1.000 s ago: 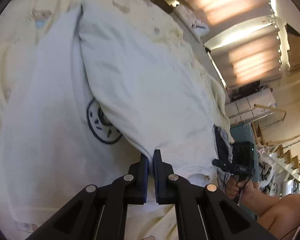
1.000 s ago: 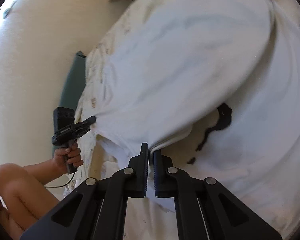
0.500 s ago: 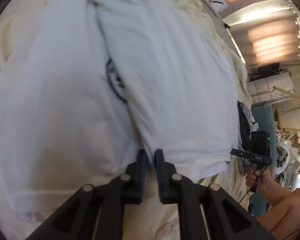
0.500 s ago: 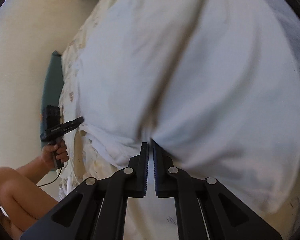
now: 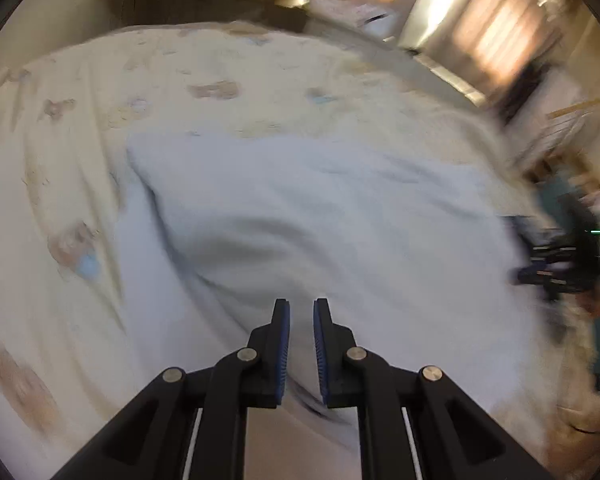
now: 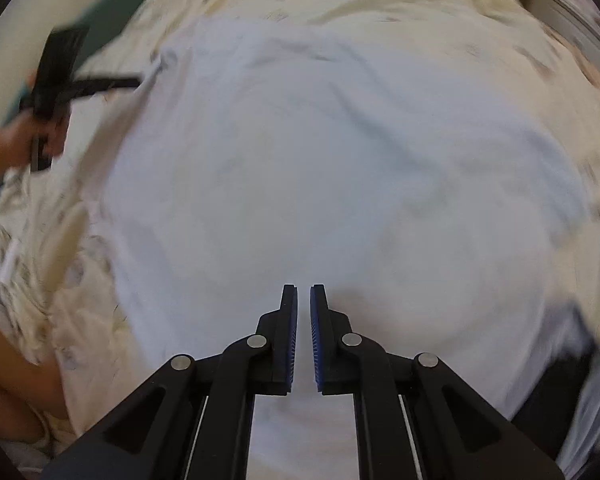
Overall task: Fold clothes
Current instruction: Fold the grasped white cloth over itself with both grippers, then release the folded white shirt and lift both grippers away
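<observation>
The folded white cotton shirt (image 5: 340,232) lies flat under both tongs; left gripper (image 5: 301,308) slightly spread, right gripper (image 6: 303,294) opening, neither pinching anything.

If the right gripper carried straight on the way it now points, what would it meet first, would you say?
Most likely the white garment spread on the bed: the right gripper points down at its middle, its opening jaws holding nothing. How far off the cloth lies is unclear.
</observation>
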The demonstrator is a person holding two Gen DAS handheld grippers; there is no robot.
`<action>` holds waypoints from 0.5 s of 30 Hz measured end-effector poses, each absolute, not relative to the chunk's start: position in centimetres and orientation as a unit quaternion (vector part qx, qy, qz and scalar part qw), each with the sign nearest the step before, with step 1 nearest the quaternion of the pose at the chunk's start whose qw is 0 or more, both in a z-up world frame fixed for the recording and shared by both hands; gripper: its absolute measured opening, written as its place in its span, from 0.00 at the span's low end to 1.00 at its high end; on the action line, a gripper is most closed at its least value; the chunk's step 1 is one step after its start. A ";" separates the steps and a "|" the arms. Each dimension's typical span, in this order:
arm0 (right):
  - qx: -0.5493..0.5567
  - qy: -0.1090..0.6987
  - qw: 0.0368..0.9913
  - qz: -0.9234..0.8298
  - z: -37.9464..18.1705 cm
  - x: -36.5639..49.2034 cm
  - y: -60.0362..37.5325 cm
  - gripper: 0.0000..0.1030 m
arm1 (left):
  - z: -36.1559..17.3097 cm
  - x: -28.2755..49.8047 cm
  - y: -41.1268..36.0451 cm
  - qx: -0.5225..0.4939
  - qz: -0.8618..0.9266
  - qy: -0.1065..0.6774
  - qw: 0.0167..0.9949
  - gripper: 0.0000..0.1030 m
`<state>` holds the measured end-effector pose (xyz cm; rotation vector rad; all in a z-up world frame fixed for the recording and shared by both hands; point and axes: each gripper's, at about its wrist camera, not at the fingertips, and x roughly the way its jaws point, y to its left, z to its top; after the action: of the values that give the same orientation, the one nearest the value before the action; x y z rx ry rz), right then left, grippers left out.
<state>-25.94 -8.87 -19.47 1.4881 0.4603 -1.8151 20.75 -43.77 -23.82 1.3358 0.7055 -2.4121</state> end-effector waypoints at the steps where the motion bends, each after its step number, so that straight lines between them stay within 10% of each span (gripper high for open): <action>1: 0.578 0.189 0.369 -0.703 -19.7 -26.4 -10.1 0.09 | -25.1 21.0 -44.7 0.480 -0.824 0.253 0.161 0.12; 10: 0.588 0.233 0.347 -0.692 -24.0 -26.0 -12.2 0.07 | -25.8 29.5 -45.5 0.467 -0.815 0.286 0.186 0.04; 13: 0.590 0.227 0.342 -0.696 -24.2 -26.0 -12.1 0.07 | -24.2 31.9 -43.9 0.449 -0.824 0.308 0.154 0.14; 15: 0.592 0.216 0.343 -0.697 -24.4 -26.1 -11.6 0.07 | -22.9 33.3 -42.3 0.434 -0.833 0.316 0.132 0.47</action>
<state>-26.12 -11.59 -24.37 1.5383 0.5607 -1.8105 33.33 -42.26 -22.88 1.2607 0.9174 -2.4176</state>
